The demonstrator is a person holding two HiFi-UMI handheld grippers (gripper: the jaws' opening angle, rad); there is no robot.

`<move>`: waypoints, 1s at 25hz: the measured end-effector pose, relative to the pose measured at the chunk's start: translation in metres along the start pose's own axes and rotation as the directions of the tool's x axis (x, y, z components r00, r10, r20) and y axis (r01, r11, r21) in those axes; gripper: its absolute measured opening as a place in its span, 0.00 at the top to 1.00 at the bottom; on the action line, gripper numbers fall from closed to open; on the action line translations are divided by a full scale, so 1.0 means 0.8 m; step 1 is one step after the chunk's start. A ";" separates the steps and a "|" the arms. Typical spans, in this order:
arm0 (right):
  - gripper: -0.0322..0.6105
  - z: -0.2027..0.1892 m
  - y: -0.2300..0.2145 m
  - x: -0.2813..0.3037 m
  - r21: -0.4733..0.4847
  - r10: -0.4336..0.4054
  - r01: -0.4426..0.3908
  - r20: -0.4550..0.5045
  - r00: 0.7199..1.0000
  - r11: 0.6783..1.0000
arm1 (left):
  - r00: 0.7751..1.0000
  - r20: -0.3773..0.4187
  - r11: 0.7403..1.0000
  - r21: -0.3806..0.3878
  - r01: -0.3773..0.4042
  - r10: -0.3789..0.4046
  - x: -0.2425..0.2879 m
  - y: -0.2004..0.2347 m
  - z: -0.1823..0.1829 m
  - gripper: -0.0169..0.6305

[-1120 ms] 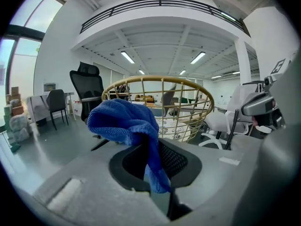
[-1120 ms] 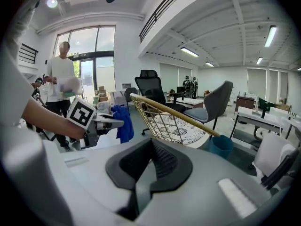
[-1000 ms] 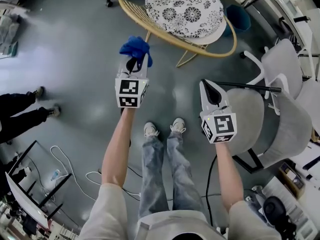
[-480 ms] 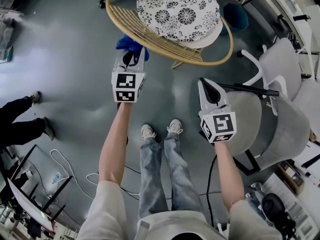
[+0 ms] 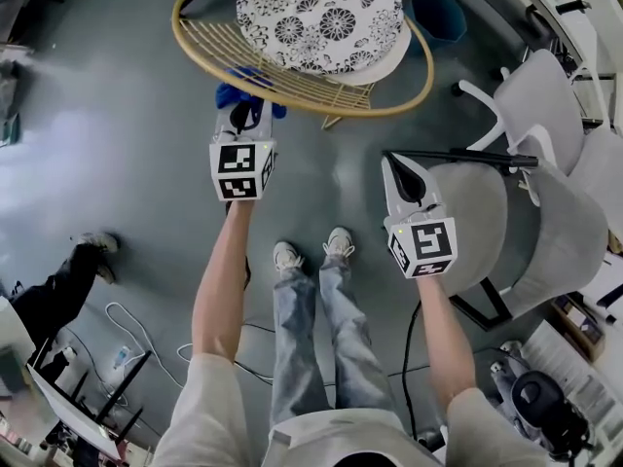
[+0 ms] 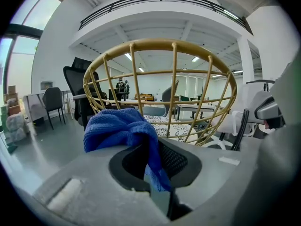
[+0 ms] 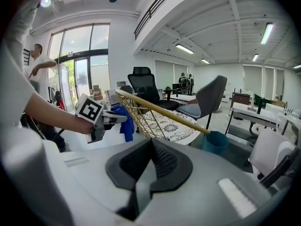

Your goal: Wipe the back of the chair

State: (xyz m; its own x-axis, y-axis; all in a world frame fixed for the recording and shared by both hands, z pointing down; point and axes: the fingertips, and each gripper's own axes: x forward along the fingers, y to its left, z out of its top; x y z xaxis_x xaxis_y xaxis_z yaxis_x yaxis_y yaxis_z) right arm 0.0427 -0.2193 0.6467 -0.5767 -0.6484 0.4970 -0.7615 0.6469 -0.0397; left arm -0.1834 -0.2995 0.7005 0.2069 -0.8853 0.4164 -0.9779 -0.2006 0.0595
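Observation:
A yellow wire-frame chair (image 5: 292,76) with a black-and-white flowered cushion (image 5: 321,17) stands ahead of me; its curved barred back (image 6: 164,79) faces me. My left gripper (image 5: 245,113) is shut on a blue cloth (image 5: 238,95), and the cloth (image 6: 120,126) sits right at the chair back's bars, seemingly touching them. In the right gripper view the cloth (image 7: 123,121) hangs just left of the yellow rim (image 7: 160,111). My right gripper (image 5: 401,168) is shut and holds nothing, held apart to the chair's right.
Grey office chairs (image 5: 545,212) stand close on my right, one with a black armrest bar (image 5: 467,157). A blue bin (image 5: 438,13) sits behind the yellow chair. A person's legs (image 5: 68,280) and floor cables (image 5: 146,339) are at the left.
My view and the left gripper have moved toward the chair: the blue cloth went from well short of the chair back to right against its bars. The right gripper kept its place.

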 end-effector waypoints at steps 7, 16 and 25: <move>0.95 -0.012 -0.012 -0.024 0.008 -0.014 0.014 -0.003 1.000 1.000 | 1.000 -0.015 1.000 -0.015 -0.011 0.010 -0.003 -0.020 -0.005 0.89; 0.95 -0.021 -0.027 -0.050 0.008 -0.034 0.034 0.003 0.999 0.999 | 1.000 -0.015 1.000 -0.019 0.011 -0.011 0.001 -0.066 -0.009 0.89; 0.95 -0.036 -0.046 -0.080 0.032 -0.076 0.076 0.003 0.997 0.997 | 0.996 -0.043 0.997 0.024 0.074 -0.073 0.005 -0.120 -0.019 0.89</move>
State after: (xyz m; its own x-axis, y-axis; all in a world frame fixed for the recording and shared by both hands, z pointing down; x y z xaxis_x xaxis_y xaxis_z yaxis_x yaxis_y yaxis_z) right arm 0.1161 -0.1903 0.6414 -0.5176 -0.6971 0.4961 -0.8124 0.5823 -0.0293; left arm -0.0893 -0.2779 0.7103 0.2758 -0.8496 0.4495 -0.9590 -0.2751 0.0684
